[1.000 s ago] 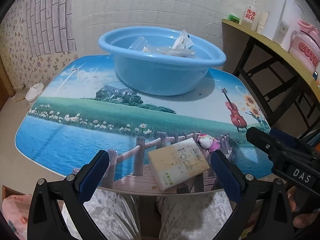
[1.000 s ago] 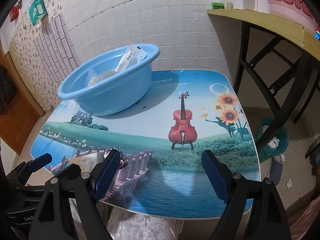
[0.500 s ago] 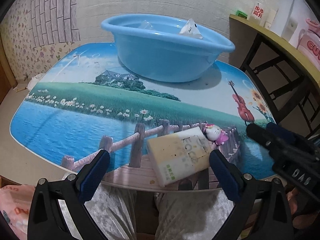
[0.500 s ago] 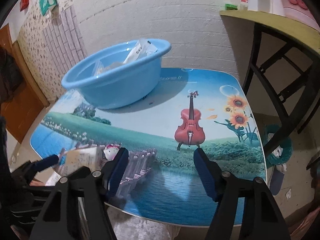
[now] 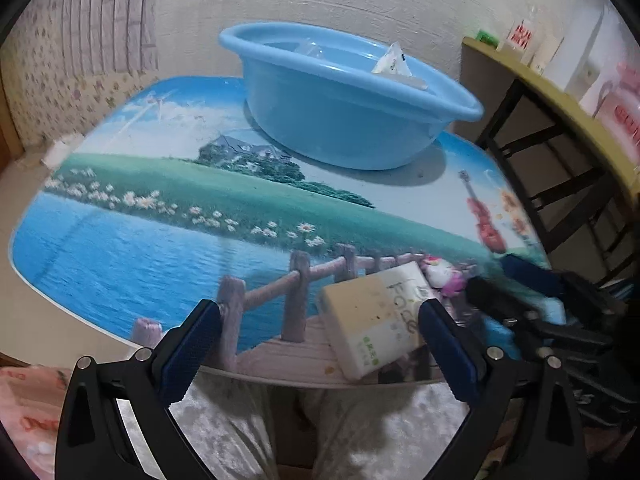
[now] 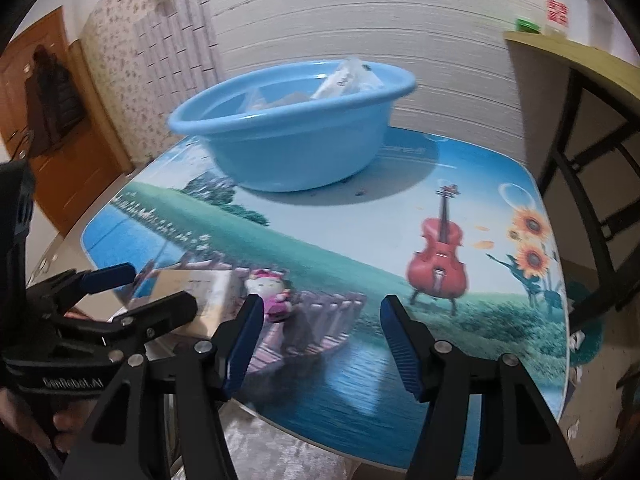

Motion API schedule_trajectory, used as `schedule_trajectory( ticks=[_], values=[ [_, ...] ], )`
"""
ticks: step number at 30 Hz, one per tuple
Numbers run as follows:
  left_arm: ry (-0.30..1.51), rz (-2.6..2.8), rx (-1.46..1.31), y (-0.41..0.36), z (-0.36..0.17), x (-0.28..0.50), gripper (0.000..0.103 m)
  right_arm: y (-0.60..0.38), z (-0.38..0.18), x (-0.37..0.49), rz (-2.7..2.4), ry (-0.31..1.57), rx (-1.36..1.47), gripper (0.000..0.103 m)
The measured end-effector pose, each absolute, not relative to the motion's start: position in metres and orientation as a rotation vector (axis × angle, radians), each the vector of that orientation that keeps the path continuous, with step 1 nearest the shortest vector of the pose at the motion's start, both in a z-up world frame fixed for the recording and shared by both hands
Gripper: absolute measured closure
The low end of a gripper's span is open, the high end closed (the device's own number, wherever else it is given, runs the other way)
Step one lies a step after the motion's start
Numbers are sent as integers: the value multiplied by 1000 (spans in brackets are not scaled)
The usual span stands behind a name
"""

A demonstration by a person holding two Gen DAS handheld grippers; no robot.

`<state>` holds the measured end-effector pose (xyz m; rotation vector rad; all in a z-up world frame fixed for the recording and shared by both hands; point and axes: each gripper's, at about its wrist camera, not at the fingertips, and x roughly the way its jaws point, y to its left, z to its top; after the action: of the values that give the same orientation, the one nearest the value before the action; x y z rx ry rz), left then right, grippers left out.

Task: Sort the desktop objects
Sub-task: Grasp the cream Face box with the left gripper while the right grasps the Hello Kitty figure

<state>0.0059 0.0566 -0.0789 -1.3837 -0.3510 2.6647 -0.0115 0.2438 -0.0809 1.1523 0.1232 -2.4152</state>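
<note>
Table (image 5: 120,240) near edge: tissue pack (image 5: 374,320), toy (image 6: 270,290); both tongs (image 5: 318,344) (image 6: 322,340) wide, empty.

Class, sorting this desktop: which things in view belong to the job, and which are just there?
Job:
tissue pack
pink cat toy
blue basin
left gripper
right gripper

Just there:
side shelf
bottle
green bin

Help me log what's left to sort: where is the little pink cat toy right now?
The pink cat toy sits on the table near its front edge, right beside the tissue pack, just ahead of the right gripper.
</note>
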Motion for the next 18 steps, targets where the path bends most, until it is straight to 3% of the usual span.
schedule_trajectory(
  ticks=[6, 12, 15, 18],
  values=[
    [-372, 2627, -1310, 60, -71, 12, 4, 230, -87, -17, -2373, 164, 1150, 40],
    [-372, 2617, -1337, 62, -75, 9, 4, 223, -92, -21, -2331, 163, 1136, 60],
    [-372, 2616, -1350, 64, -78, 7, 4, 221, -93, -21, -2313, 168, 1128, 77],
    [-356, 2614, -1350, 69, -77, 7, 4, 223, -94, -21, -2322, 167, 1131, 77]
  ],
)
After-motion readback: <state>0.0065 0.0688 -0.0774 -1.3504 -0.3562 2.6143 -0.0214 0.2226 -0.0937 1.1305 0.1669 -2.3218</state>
